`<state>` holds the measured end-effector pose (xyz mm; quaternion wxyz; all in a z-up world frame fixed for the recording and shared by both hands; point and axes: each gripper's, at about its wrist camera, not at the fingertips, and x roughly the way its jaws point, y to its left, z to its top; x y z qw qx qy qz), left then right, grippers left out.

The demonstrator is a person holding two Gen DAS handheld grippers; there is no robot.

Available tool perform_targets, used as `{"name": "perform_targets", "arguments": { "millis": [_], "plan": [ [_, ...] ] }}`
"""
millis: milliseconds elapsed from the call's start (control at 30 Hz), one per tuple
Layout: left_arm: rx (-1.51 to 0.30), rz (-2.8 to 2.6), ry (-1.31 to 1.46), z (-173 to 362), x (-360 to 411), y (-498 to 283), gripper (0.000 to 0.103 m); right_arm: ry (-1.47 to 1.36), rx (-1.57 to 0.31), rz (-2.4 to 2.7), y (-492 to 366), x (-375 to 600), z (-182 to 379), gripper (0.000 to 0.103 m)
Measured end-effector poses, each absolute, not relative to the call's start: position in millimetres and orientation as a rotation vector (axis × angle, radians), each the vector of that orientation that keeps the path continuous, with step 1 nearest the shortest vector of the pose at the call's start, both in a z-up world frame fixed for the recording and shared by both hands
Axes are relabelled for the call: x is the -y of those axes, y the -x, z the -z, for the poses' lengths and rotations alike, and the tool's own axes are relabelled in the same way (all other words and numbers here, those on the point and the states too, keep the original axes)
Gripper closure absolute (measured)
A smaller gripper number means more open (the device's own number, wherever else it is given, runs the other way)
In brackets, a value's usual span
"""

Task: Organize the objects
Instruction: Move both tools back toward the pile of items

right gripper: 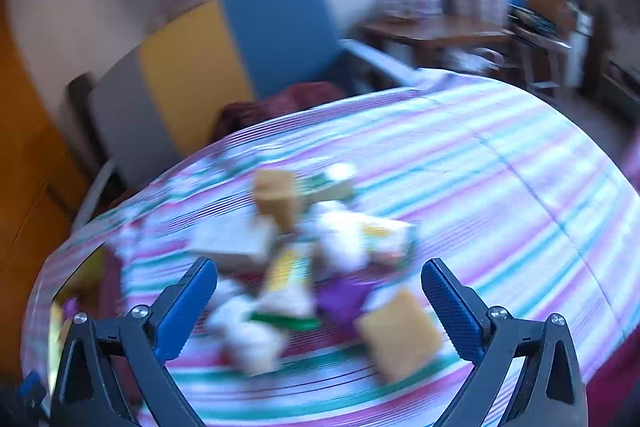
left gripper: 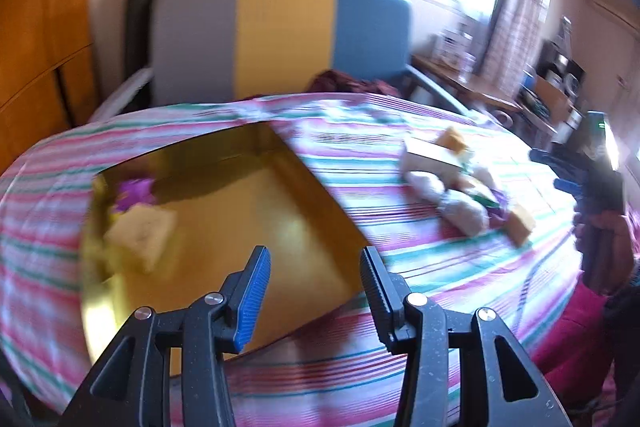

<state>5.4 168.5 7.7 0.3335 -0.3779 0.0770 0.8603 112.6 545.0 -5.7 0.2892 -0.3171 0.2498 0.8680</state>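
Left wrist view: left gripper (left gripper: 314,285) hovers with jaws parted and empty over the glossy yellow tray (left gripper: 248,211), a porous sponge block (left gripper: 140,235) ahead-left inside; right wrist view: right gripper (right gripper: 320,311) spread wide, empty, above the blurred heap of sponges and packets (right gripper: 316,267) on striped cloth (right gripper: 500,187).

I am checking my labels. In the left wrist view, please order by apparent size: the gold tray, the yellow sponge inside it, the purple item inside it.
1. gold tray, clearly largest.
2. yellow sponge.
3. purple item, smallest, though blurred and farther from the camera.
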Motion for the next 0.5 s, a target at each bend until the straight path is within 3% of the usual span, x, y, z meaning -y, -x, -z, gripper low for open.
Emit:
{"name": "perform_targets", "arguments": {
  "millis": [200, 500],
  "plan": [
    [-0.209, -2.058, 1.036, 2.5, -242.2, -12.2, 0.056, 0.752, -0.950, -2.153, -148.8, -597.5, 30.0, 0.000],
    [-0.198, -1.875, 1.190, 39.2, -336.1, -9.9, 0.056, 0.754, -1.103, -2.144, -151.0, -600.8, 40.9, 0.000]
  ]
}}
